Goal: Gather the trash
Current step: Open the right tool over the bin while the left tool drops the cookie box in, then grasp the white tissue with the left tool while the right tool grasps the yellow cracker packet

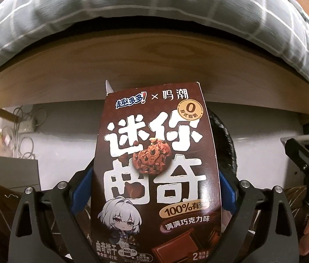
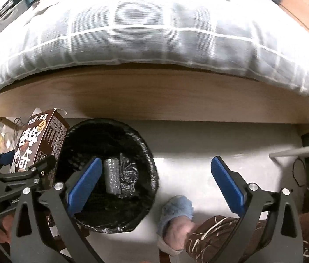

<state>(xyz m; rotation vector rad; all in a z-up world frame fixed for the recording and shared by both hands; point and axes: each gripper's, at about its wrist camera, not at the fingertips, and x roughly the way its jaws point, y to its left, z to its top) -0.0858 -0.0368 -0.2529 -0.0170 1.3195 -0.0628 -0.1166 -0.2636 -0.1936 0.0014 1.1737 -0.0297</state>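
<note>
My left gripper point(image 1: 154, 188) is shut on a brown cookie box point(image 1: 156, 171) with white Chinese letters and holds it upright. In the right wrist view the box point(image 2: 42, 140) hangs at the left rim of a round trash bin point(image 2: 150, 153) lined with a black bag. A silvery wrapper point(image 2: 111, 175) lies inside the bin. My right gripper point(image 2: 154, 182) is open and empty above the bin's right side and the floor. The bin shows behind the box in the left wrist view point(image 1: 226, 144).
A bed with a grey checked cover point(image 2: 154, 32) on a wooden frame point(image 2: 154, 96) stands behind the bin. A foot in a blue slipper point(image 2: 176, 214) rests on the pale floor beside the bin. Cables and a power strip point(image 1: 25, 127) lie under the bed at left.
</note>
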